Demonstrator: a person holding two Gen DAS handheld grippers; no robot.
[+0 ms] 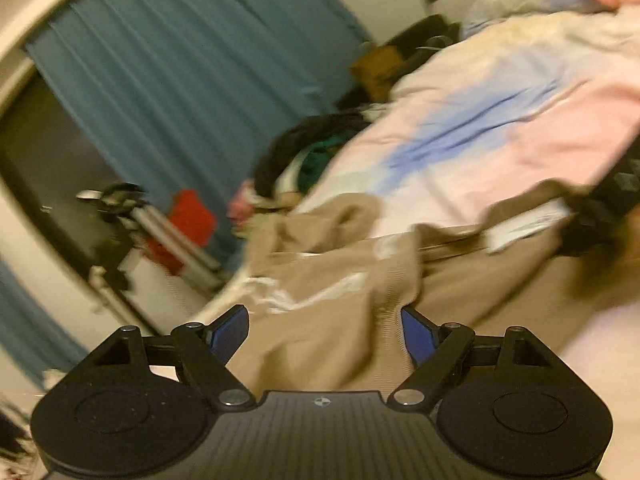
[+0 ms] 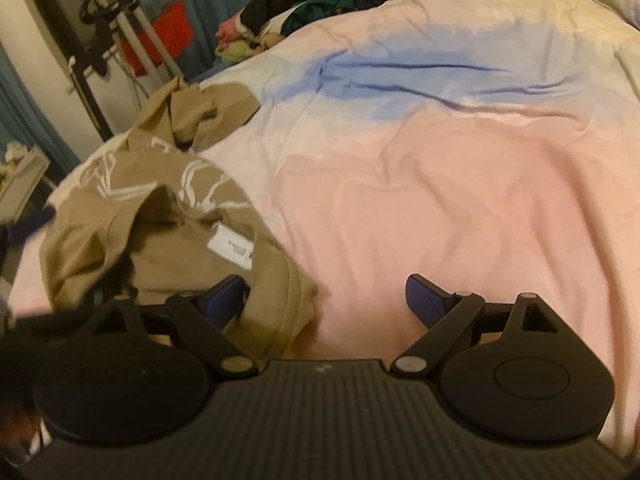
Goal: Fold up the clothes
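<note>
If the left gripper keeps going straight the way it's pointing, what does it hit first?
Most likely the tan garment: the open left gripper has its fabric bunched right ahead between its fingers. Blur makes depth uncertain, but nothing else lies in between.

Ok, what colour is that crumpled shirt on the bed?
Tan shirt with a white line print, clearest in the right wrist view.

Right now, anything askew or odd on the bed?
The tan garment lies crumpled at the duvet's edge, its white label exposed, so it looks inside out. Both grippers' fingers are open, gripping nothing. Left view is motion-blurred.
</note>
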